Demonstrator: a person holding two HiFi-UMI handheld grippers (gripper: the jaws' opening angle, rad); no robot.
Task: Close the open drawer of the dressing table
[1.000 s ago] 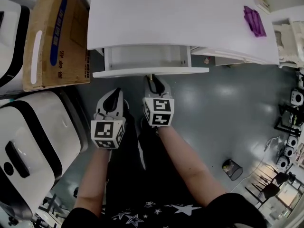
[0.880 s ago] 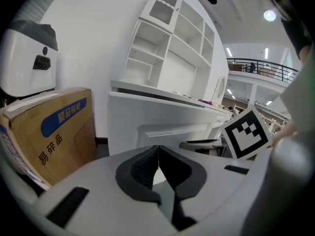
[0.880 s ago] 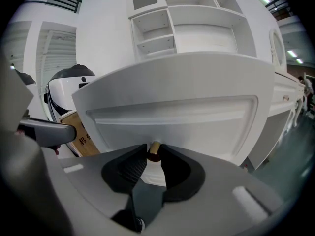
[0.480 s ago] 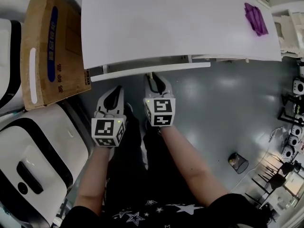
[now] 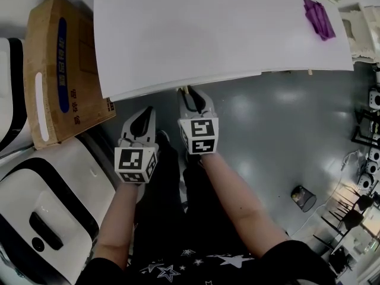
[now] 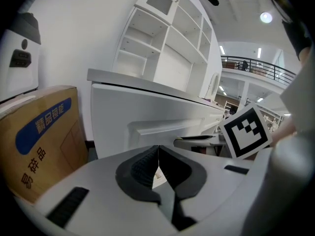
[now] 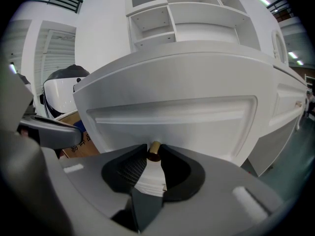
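There are two grippers, one in each hand, and one drawer [image 7: 172, 114], which sits pushed in under the front edge of the white counter [image 5: 225, 34]; whether its front is quite flush I cannot tell. The drawer carries one small brass knob [image 7: 154, 148]. The right gripper [image 5: 190, 94] is clamped on it, a jaw tip on each side of the stem and its nose right at the drawer front. The left gripper [image 6: 158, 149] has its jaws closed tip to tip with nothing between them. It hangs just beside the right one, a little further back and clear of the drawer. Both point forward and slant down toward the drawer, marker cubes turned up to the head camera. Two bare forearms run back from them, the left forearm [image 5: 116, 218] nearly straight and the right forearm [image 5: 237, 206] angling in from the person's right. On the counter lies one purple thing [image 5: 318, 18], near its far right corner, and a unit of open white shelves [image 7: 197, 9] rises behind the top. On the floor to the left stands one cardboard box [image 5: 59, 70] with a blue label, against the counter's end. Two white-and-black machines [image 5: 47, 212] stand nearer the person on that side. One small dark bin [image 5: 303, 198] stands on the grey floor to the right, well apart from the counter.
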